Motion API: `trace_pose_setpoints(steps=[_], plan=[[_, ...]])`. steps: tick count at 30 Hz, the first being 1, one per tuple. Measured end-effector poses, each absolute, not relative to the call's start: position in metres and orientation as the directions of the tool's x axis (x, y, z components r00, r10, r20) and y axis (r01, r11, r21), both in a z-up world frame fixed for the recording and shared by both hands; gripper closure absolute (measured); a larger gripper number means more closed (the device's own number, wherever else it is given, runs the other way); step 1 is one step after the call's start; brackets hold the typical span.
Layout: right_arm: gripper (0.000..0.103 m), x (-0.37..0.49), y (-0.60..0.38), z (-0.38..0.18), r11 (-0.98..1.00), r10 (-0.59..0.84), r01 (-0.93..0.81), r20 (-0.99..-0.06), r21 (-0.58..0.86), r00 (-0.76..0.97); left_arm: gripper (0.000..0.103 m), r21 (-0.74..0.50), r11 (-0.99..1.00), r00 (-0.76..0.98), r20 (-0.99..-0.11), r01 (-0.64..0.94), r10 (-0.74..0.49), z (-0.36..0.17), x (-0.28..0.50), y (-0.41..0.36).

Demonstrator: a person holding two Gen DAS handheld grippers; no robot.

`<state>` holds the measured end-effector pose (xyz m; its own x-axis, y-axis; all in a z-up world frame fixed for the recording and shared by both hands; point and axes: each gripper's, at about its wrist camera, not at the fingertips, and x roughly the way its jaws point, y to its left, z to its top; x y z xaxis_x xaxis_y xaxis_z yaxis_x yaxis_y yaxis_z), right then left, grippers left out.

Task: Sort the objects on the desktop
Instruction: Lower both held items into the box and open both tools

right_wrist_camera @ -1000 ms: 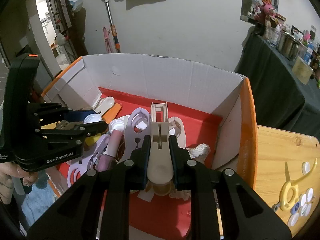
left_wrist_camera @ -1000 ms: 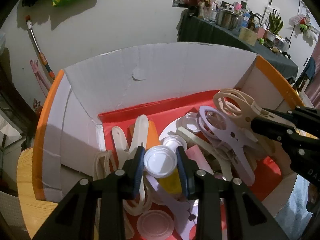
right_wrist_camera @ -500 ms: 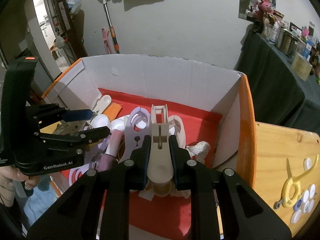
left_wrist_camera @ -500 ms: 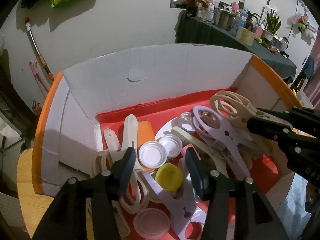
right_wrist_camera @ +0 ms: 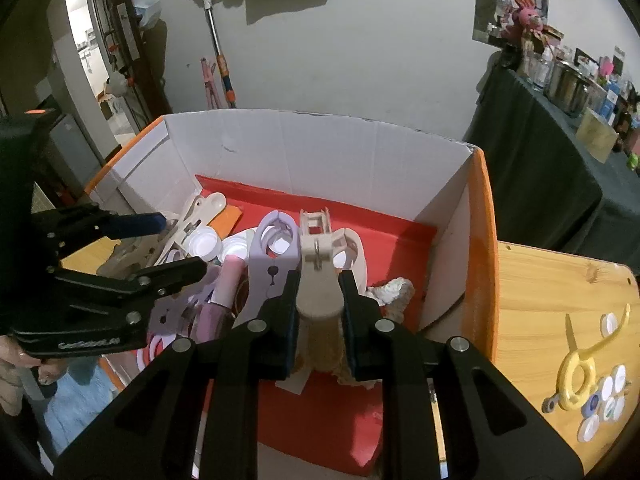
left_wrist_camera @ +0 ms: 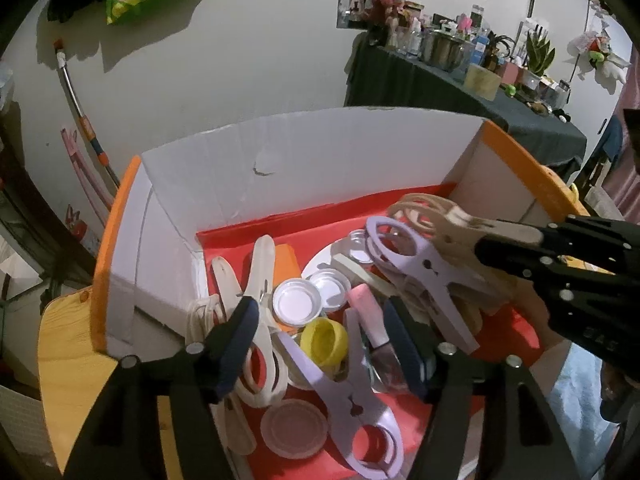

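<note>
A cardboard box (left_wrist_camera: 304, 168) with a red floor holds several large clips, white caps and a yellow cap (left_wrist_camera: 324, 340). My left gripper (left_wrist_camera: 320, 340) is open and empty above the pile, over the yellow cap; it also shows in the right wrist view (right_wrist_camera: 180, 248). A white cap (left_wrist_camera: 296, 306) lies just beyond it. My right gripper (right_wrist_camera: 319, 304) is shut on a beige clip (right_wrist_camera: 318, 276) and holds it over the box's right half, beside a lilac clip (right_wrist_camera: 272, 264). In the left wrist view the right gripper (left_wrist_camera: 504, 244) shows with the beige clip (left_wrist_camera: 436, 216).
The box (right_wrist_camera: 320, 152) has tall white walls and orange edges. On the wooden table (right_wrist_camera: 560, 312) to its right lie a yellow clip (right_wrist_camera: 580, 368) and several white caps (right_wrist_camera: 608, 400). A dark cluttered table (left_wrist_camera: 460, 92) stands by the far wall.
My left gripper opened and let go of the white cap, which now lies in the box. It then drew back a little. My right gripper stayed shut on the beige clip.
</note>
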<state>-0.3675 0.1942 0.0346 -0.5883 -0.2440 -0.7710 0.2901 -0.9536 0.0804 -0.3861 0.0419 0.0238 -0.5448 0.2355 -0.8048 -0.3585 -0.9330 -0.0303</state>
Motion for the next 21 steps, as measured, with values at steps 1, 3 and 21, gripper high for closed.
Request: trace_pose_setpoints(steps=[1,3,21], plan=[[0.082,-0.367,0.194,0.035,-0.954,-0.245,0.290,-0.770,0.082,-0.589,0.028,-0.024,-0.934,-0.551,-0.802,-0.357,0.231,0.026,-0.384,0.042],[0.079,-0.364,0.194,0.036,-0.953,-0.251,0.292,-0.768,0.087,-0.589,0.024,-0.010,-0.935,-0.570,-0.790,-0.353,0.224,0.030,-0.379,0.042],[0.047,-0.322,0.197,0.065,-0.957,-0.229,0.287,-0.723,0.045,-0.651,0.013,-0.024,-0.941,-0.599,-0.766,-0.337,0.234,0.051,-0.336,0.028]])
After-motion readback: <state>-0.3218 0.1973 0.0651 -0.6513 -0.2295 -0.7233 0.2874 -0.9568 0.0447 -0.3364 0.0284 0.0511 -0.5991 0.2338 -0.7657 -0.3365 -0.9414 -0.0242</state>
